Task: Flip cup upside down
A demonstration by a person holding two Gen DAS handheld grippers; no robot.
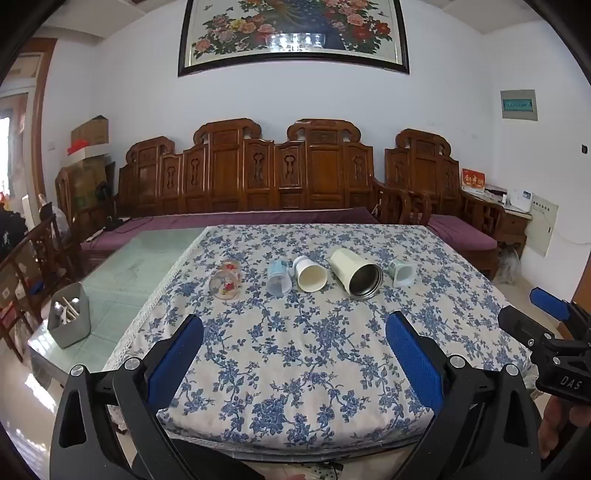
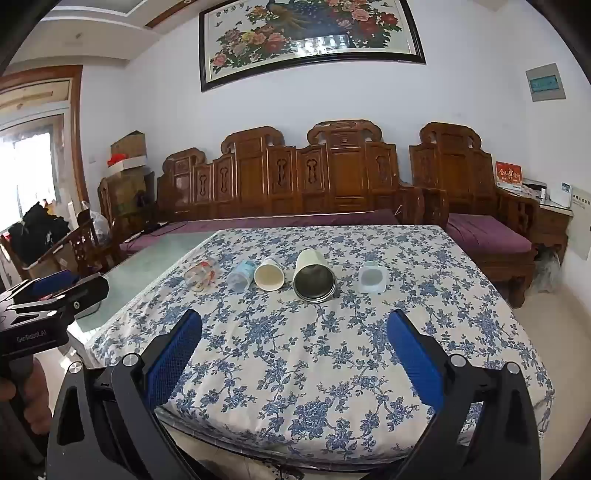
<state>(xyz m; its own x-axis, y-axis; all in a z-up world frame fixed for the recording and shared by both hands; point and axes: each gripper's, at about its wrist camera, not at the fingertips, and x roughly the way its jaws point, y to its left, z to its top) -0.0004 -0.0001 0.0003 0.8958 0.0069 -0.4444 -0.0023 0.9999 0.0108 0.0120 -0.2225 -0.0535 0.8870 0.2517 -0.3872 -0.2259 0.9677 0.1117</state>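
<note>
Nearest the cameras, the left gripper (image 1: 294, 338) and the right gripper (image 2: 294, 336) hang over the near edge of the table, each with its two blue padded fingers (image 1: 177, 356) spread wide apart and holding nothing. Under them lies the white tablecloth with blue flowers (image 1: 295, 362), and a bare green glass tabletop (image 1: 133, 269) shows to its left, where a small grey box (image 1: 69, 319) sits.

Farther away, near the middle of the cloth, five cups lie on their sides in a row, mouths toward the cameras. From left to right they are a clear glass cup with red pictures (image 1: 226, 282), a see-through pale blue plastic cup (image 1: 279, 277), a cream paper cup (image 1: 310, 275), a big cream cup with a shiny metal inside (image 1: 357, 272), and a small pale green square cup (image 1: 401, 272). The blue cup and paper cup lie just beside each other.

Farthest back, a carved brown wooden bench with purple cushions (image 1: 258, 177) stands by the white wall, under a big framed flower painting (image 1: 295, 33)
</note>
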